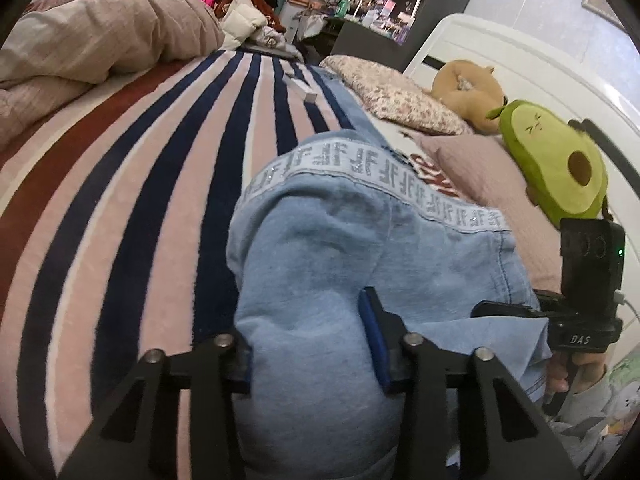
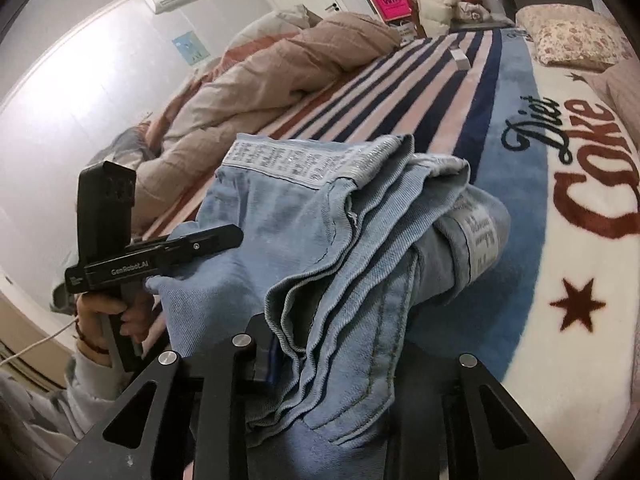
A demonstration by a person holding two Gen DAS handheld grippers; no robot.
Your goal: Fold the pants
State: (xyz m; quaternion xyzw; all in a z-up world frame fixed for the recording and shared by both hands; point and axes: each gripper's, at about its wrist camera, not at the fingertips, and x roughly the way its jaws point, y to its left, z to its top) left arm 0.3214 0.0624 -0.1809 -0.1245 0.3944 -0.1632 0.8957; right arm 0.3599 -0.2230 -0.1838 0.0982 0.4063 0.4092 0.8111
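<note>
Light blue denim pants [image 1: 360, 240] lie bunched in a thick fold on the striped blanket, their lettered waistband [image 1: 400, 184] across the top. My left gripper [image 1: 310, 354] is shut on a rounded wad of the denim, with blue pads pressing both sides. In the right wrist view the pants [image 2: 320, 220] show several stacked layers and edges. My right gripper [image 2: 332, 364] is shut on those layers, and its right finger is hidden under the cloth. A finger [image 2: 216, 238] of the left gripper lies against the denim at the left, where a person's hand holds the handle.
The striped blanket [image 1: 140, 200] spreads to the left, with a crumpled beige quilt [image 1: 100, 40] beyond it. An avocado plush [image 1: 556, 168], a tan plush [image 1: 468, 92] and pillows [image 1: 400, 96] line the white headboard on the right. A small white box [image 1: 302, 90] lies further up the bed.
</note>
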